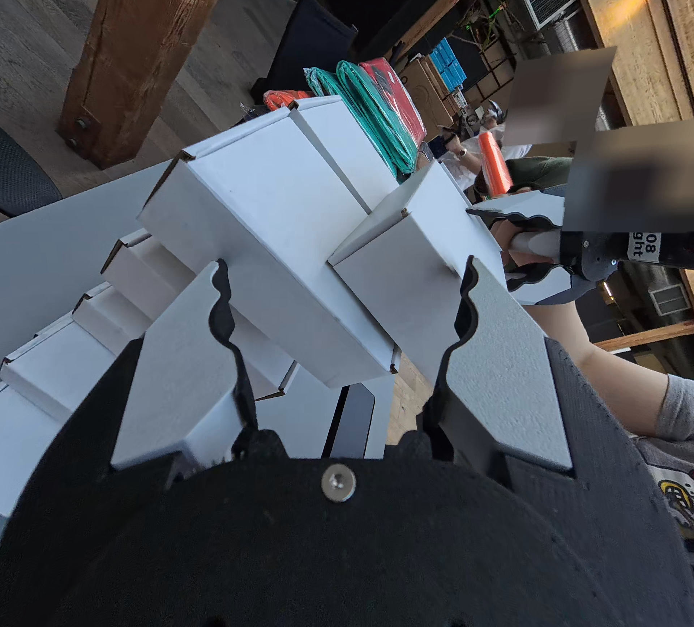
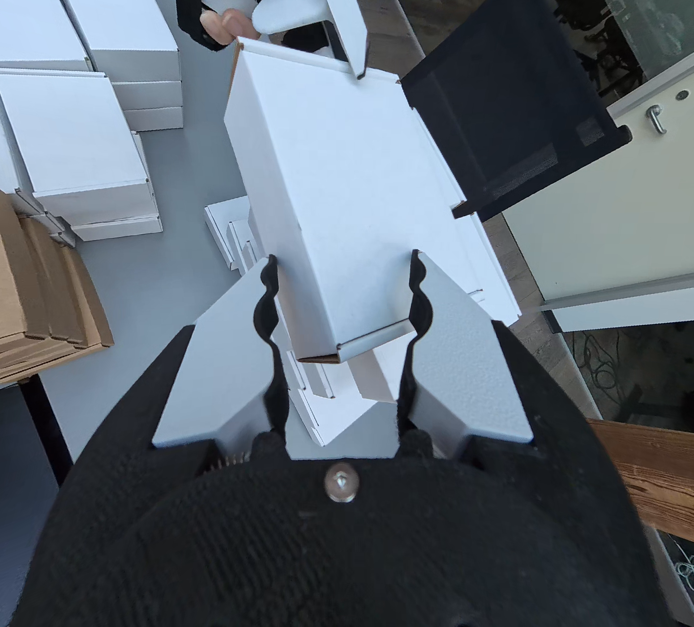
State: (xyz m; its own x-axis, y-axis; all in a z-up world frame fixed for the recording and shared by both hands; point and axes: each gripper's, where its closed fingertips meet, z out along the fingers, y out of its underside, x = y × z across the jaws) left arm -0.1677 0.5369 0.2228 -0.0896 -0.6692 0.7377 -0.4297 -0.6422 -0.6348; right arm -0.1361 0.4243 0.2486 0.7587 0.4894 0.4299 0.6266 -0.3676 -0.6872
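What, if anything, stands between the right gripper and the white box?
Nothing visible does. The white box already has its near end between the fingers of the right gripper, and both black pads appear to touch its sides.

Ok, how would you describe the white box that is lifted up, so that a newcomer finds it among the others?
Start from the grey table with its stacks of closed white boxes. The white box is raised above the table's edge, beside the black bin, between the fingers of the right gripper. Unlike the stacked ones, it rests on nothing and one flap stands open.
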